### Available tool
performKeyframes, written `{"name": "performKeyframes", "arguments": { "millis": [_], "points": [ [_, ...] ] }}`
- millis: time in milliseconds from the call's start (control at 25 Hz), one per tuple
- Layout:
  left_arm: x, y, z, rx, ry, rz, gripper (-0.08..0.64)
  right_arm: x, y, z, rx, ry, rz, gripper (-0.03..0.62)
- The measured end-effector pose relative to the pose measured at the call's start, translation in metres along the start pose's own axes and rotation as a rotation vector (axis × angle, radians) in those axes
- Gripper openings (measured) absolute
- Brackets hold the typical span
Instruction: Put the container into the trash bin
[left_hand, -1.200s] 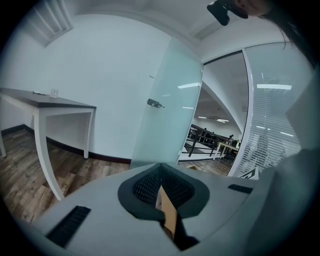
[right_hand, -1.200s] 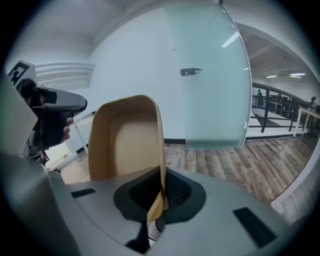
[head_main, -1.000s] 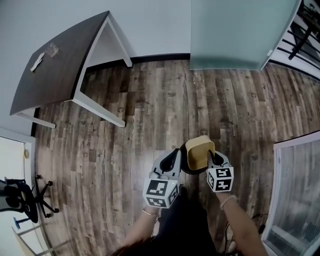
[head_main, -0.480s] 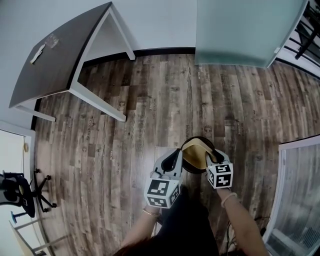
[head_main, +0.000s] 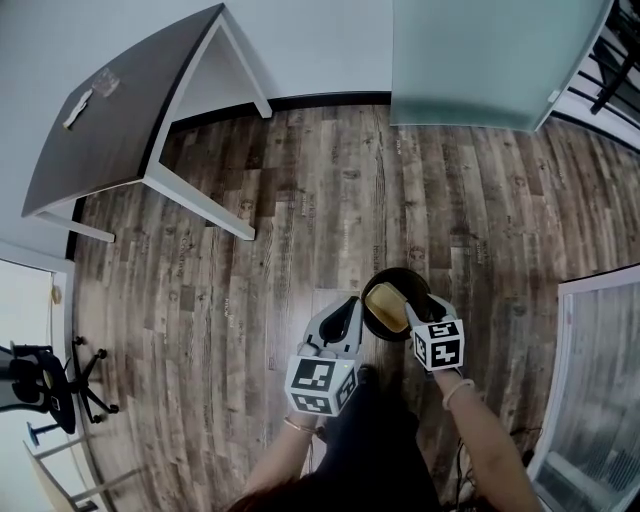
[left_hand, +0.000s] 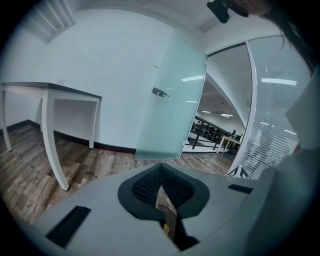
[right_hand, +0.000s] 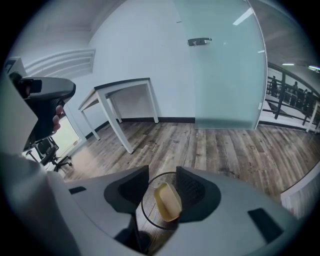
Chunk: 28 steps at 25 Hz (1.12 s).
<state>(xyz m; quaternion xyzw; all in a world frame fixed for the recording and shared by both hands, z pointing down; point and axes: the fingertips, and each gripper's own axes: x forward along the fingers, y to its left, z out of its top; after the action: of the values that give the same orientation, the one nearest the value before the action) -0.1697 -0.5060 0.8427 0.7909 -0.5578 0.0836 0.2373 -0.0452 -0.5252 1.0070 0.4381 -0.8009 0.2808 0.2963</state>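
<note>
A floor of grey-brown wooden planks (head_main: 300, 200) fills most of the head view. One wide frosted glass door (head_main: 480, 60) stands at the far wall, and the right gripper view shows its metal handle (right_hand: 200, 41). At the upper left is one bench with a dark wood-grain top and white legs (head_main: 120, 120). Two small pale items (head_main: 77, 108) lie on it, too small to identify. One black office chair on castors (head_main: 45, 385) sits at the left edge.

Near the person's feet stands one round black wire-mesh trash bin (head_main: 398, 271). It holds one thing: a tan, shallow, rectangular plastic container with rounded corners (head_main: 386, 305). The container lies tilted inside the ring of the bin's rim, open side up.

There are two grey hand-held grippers. Each carries one cube with black-and-white square markers, so two cubes in all.

The right gripper (right_hand: 162, 175) hangs over the bin, pointing down into it. Its jaws are opening and stand wide apart. The container shows below, in the gap between them, and neither jaw touches it.

The left gripper (left_hand: 161, 167) is just beside the bin on its left. Its jaws are closed together at the tips and grasp nothing, and it points out across the floor towards the door.
</note>
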Motion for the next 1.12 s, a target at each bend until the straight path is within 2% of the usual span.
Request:
{"name": "performKeyframes", "arguments": {
  "millis": [240, 520, 680, 1120],
  "points": [
    [-0.01, -0.017, 0.022, -0.001, 0.014, -0.01, 0.018, -0.03, 0.004, 0.017, 0.005, 0.0, -0.003, 0.172],
    [-0.031, -0.043, 0.071, 0.011, 0.012, -0.027, 0.018, -0.08, 0.013, 0.052, 0.014, -0.018, -0.007, 0.161],
    [-0.045, -0.059, 0.094, 0.017, 0.002, -0.03, 0.018, -0.11, 0.018, 0.074, 0.028, -0.053, -0.01, 0.146],
    [-0.099, -0.109, 0.14, 0.033, 0.001, -0.031, 0.018, -0.213, 0.041, 0.123, -0.019, -0.155, 0.0, 0.107]
  ]
}}
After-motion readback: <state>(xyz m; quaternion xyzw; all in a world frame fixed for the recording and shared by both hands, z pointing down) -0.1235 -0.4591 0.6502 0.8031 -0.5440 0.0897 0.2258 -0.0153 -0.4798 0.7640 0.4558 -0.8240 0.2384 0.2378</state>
